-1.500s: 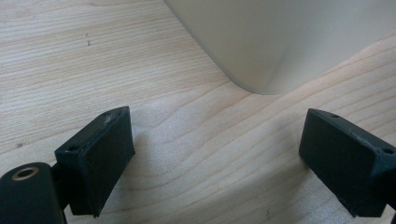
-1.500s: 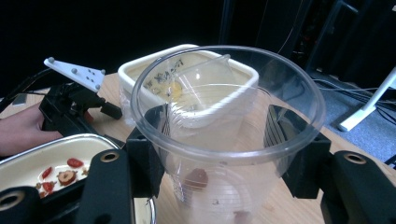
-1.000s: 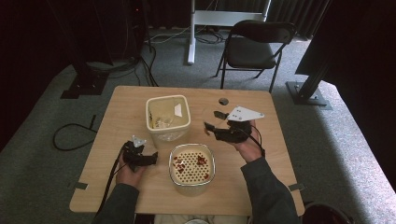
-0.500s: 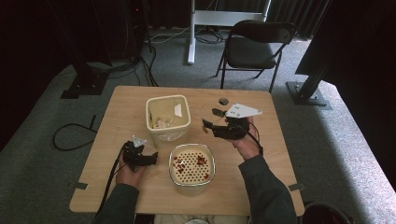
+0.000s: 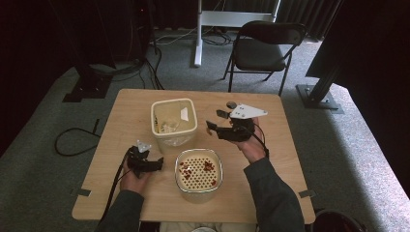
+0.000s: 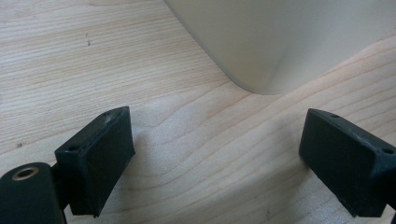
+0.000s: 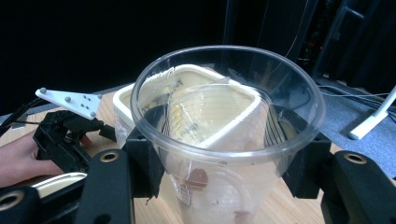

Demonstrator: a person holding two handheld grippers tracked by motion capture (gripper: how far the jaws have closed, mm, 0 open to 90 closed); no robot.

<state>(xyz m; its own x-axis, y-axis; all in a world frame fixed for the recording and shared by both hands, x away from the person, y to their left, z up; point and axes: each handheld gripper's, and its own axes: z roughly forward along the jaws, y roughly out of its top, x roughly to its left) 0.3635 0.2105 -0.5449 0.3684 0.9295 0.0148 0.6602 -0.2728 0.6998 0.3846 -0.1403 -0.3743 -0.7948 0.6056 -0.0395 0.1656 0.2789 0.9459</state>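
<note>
The clear plastic cup (image 7: 219, 140) sat between the black jaws of the right claw (image 7: 224, 172), which pressed on its sides and held it upright; a few reddish bits lay at its bottom. No brand, label or readable writing showed on it. Seen from above, the right claw (image 5: 220, 123) hung over the worktop (image 5: 121, 116) just right of the cream bin (image 5: 174, 122), pointing toward it, the cup too clear to make out there. The person's right hand (image 5: 251, 145) gripped the claw from behind, forearm coming in from the near edge. The cream bin held pale scraps. Nearer the person than the bin stood a perforated strainer bowl (image 5: 198, 170) with red pieces in it. Left of that bowl, the left claw (image 5: 157, 164) rested low on the worktop in the left hand (image 5: 133, 176), jaws spread wide with nothing between them, facing a pale rounded container wall (image 6: 280, 42).
</note>
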